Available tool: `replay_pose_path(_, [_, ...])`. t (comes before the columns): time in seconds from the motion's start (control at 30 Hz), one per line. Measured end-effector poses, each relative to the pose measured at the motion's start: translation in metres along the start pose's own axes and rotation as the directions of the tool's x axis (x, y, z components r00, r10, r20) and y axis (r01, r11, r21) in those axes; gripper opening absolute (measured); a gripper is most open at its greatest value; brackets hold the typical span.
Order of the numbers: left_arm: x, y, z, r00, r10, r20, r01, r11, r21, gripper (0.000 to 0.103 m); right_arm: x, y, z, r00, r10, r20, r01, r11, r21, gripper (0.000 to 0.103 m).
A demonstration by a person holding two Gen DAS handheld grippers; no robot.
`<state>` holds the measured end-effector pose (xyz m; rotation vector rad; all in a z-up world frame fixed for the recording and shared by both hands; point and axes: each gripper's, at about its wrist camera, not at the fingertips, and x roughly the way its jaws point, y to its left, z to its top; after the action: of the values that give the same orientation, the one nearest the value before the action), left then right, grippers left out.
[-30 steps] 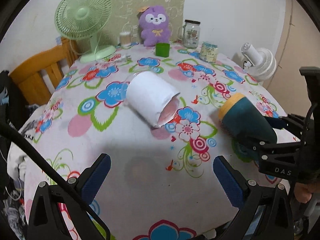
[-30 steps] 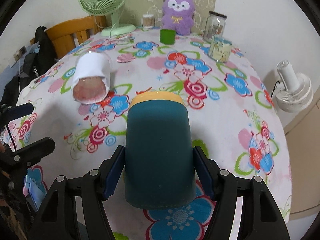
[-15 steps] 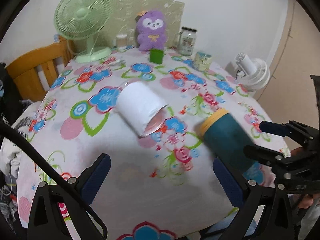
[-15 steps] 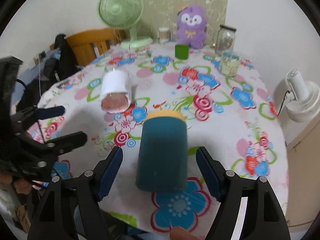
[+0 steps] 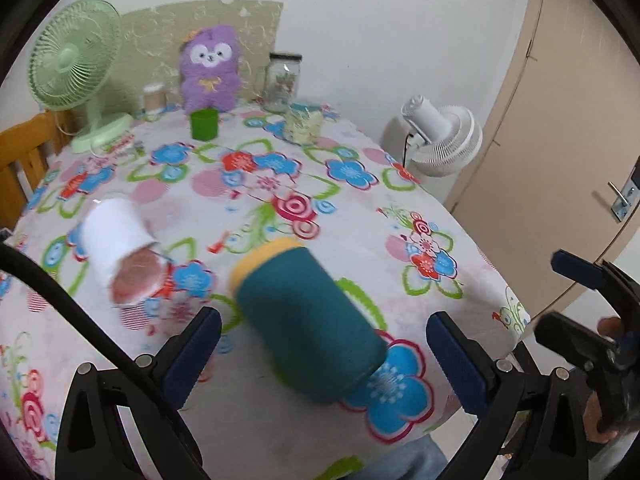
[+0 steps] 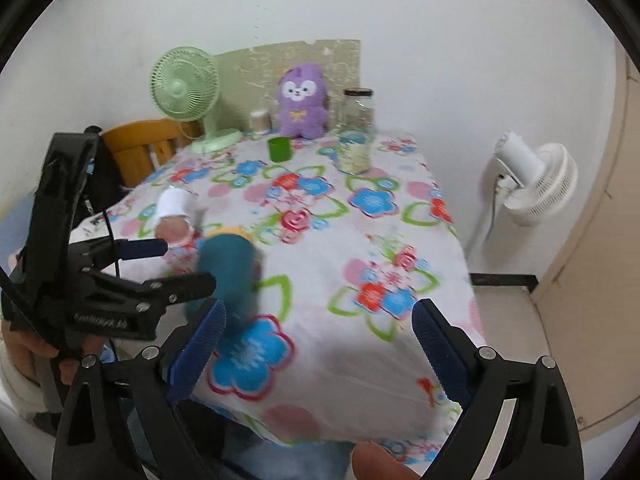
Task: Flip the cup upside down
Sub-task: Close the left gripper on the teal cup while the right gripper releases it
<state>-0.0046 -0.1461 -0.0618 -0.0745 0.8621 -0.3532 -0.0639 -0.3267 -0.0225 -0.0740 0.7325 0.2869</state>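
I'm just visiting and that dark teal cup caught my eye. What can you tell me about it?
The teal cup is a plain dark teal cylinder with a yellow band at one end. It looks matte, maybe plastic or foam-covered. It lies on its side on the flowered tablecloth, yellow end pointing away, near the table's front edge. It is blurred. Neither open gripper touches it; the left gripper frames it, and a white cup lies alongside.

teal cup point(image 5: 308, 324) motion-blurred — upright or tilted unclear, wooden chair point(image 5: 24, 152) cut off
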Motion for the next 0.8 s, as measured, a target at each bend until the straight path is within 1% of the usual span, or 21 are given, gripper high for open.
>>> replay_pose_path(0.17, [0.030,-0.006,-0.002,0.998,0.000,-0.063,-0.002,0.999,-0.032,0.103,0.008,-0.023,-0.010,0.999,-0.025,-0.029,0.026,0.998,0.054,0.096])
replay_pose_path(0.37, [0.047,-0.005,-0.010,0.996,0.025,-0.087,-0.030,0.998,-0.053,0.101,0.019,-0.044,-0.018,0.999,-0.008,-0.049,0.014,0.991,0.129,0.096])
replay_pose_path(0.43, [0.048,-0.003,-0.011,0.996,0.034,-0.086,-0.039,0.997,-0.059,0.097,0.021,-0.049,-0.018,0.999,0.002,-0.049,0.005,0.989,0.147,0.096])
replay_pose_path(0.5, [0.046,-0.001,-0.011,0.996,0.039,-0.080,-0.044,0.997,-0.066,0.090,0.022,-0.051,-0.018,0.999,0.010,-0.048,-0.003,0.988,0.155,0.096])
replay_pose_path(0.63, [0.042,0.007,-0.011,0.997,0.035,-0.070,-0.042,0.995,-0.091,0.084,0.027,-0.051,-0.017,0.998,0.028,-0.049,-0.020,0.986,0.166,0.096])
replay_pose_path(0.8, [0.033,0.014,-0.007,0.997,0.038,-0.062,-0.044,0.994,-0.098,0.072,0.029,-0.045,-0.014,0.998,0.056,-0.040,-0.048,0.985,0.164,0.096])
